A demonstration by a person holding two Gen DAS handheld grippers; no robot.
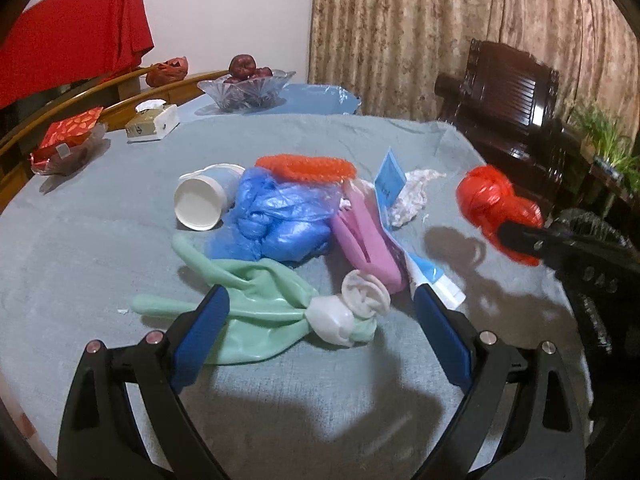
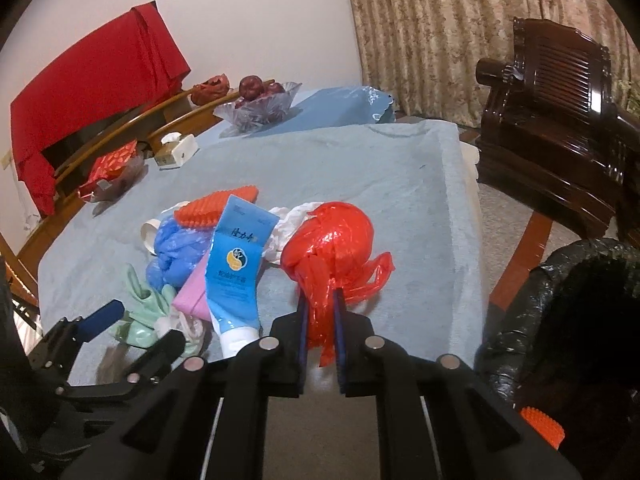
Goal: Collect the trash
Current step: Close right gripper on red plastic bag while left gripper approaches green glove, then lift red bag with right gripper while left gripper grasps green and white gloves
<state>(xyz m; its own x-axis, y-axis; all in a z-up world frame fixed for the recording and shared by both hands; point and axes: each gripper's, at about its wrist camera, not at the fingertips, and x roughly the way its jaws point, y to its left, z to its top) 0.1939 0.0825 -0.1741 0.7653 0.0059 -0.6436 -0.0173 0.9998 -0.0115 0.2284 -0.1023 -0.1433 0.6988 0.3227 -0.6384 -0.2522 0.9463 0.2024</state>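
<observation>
A trash pile lies on the grey-blue tablecloth [image 1: 100, 264]: a white paper cup [image 1: 200, 202], a crumpled blue plastic bag [image 1: 280, 216], an orange spiky piece [image 1: 308, 166], a pink piece [image 1: 364, 240], a blue-and-white tube [image 2: 236, 264], a pale green rubbery piece [image 1: 256, 304] and a white crumpled piece [image 1: 352, 308]. My left gripper [image 1: 320, 296] is open, its fingers either side of the green and white pieces without touching them. My right gripper [image 2: 320, 300] is shut on the tail of a knotted red plastic bag [image 2: 332, 240], held just above the cloth, right of the pile.
A black trash bag [image 2: 560, 300] gapes at the table's right edge with an orange piece [image 2: 542, 426] inside. A glass fruit bowl [image 1: 244, 88], a tissue box [image 1: 154, 120] and a red packet [image 1: 68, 140] stand at the far left. A dark wooden armchair [image 1: 508, 92] stands beyond the table.
</observation>
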